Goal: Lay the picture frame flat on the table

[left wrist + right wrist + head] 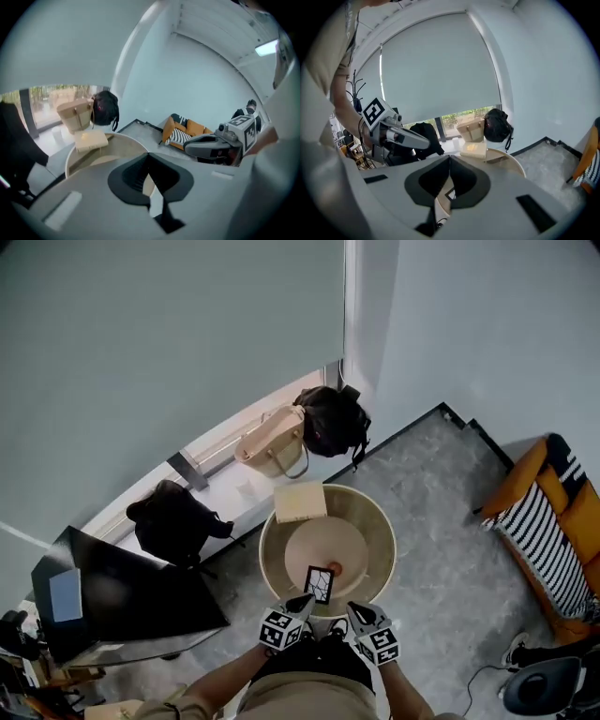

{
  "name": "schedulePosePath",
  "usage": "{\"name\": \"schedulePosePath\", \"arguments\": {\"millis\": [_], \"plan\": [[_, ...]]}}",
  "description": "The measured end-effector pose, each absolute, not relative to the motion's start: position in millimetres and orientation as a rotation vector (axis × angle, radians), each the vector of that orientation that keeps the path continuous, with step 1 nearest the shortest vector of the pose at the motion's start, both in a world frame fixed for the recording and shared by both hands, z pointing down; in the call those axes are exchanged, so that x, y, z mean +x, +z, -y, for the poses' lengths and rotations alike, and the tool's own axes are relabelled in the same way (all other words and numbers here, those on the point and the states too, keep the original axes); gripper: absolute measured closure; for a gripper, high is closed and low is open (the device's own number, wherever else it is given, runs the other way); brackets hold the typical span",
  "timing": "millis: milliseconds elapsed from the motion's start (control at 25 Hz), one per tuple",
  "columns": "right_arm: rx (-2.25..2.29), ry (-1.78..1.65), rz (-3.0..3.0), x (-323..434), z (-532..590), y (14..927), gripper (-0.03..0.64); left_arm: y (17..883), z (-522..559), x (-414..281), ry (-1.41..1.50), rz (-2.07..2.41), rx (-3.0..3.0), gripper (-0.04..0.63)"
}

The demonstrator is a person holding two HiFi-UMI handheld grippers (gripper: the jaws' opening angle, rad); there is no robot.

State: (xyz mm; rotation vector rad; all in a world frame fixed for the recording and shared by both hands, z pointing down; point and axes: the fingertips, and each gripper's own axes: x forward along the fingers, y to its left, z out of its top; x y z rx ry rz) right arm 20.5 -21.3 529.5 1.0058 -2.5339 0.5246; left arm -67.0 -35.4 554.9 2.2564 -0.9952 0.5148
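The picture frame [320,584], black-edged with a pattern of thin dark lines on its picture, is on the near part of the round desk [380,521], its face turned up toward the head camera; it seems to lie on the desk top, though I cannot tell for sure that it is fully flat. Just nearer than it, the left hand-held gripper [302,604] and the right hand-held gripper [358,613] hang side by side, clear of the frame, tips pointing toward it. Both have their jaws closed together with nothing between them. A small orange thing [336,569] shows just beside the frame's far corner. At the desk's far rim rests a flat beige box [300,502]. Beyond, by the window, stand a beige handbag [274,444] and a black backpack [333,420].
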Motion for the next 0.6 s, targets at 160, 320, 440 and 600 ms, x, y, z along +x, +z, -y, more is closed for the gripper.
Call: {"name": "schedulePosePath", "arguments": {"millis": [160, 320, 440, 600], "plan": [[1.032, 0.456, 2.58, 15, 18, 480, 0.611, 502, 44, -72, 0.446, 1.047, 2.331, 0.589], [1.074, 0.394, 2.602, 12, 22, 436, 0.611, 468, 54, -85, 0.367, 1.1, 2.321, 0.589], [1.121, 0.335, 2.629, 9, 34, 403, 0.611, 434, 68, -96, 0.316, 1.139, 2.351, 0.589], [1.167, 0.204, 2.661, 11, 53, 360, 0.611, 380, 91, -95, 0.243, 1.22, 2.459, 0.589]]}}
